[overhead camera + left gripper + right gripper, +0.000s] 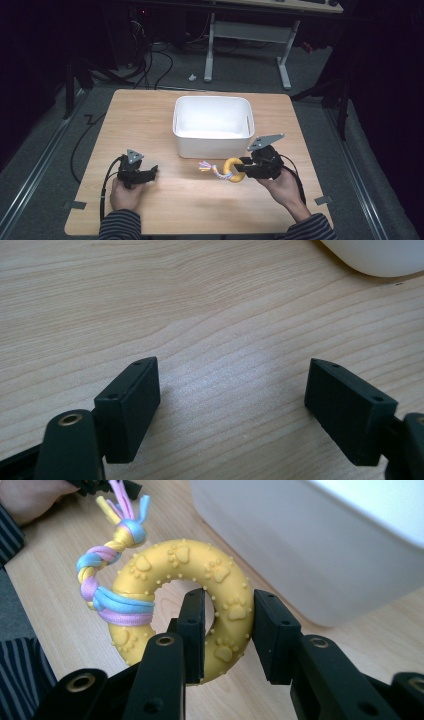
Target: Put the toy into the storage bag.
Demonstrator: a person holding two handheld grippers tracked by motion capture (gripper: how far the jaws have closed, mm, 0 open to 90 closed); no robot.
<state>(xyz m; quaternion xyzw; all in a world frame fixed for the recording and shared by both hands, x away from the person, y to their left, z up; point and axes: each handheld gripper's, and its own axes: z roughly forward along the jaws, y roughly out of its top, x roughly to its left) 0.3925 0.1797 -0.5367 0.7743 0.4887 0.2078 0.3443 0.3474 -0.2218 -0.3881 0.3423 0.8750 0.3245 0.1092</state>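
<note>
As seen from the high view, the yellow ring toy (234,169) is held by the right gripper (243,167) just before the white bin (212,126). In the left gripper view, wide fingers (131,405) are spread over bare bench (150,300). In the right gripper view, the ring's rim is clamped, its braided rope (107,575) attached.

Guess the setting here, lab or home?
Probably a lab data-collection station: a bare wooden table on grey carpet, loose cables on the floor, a white-framed desk behind, and handheld camera grippers.
</note>
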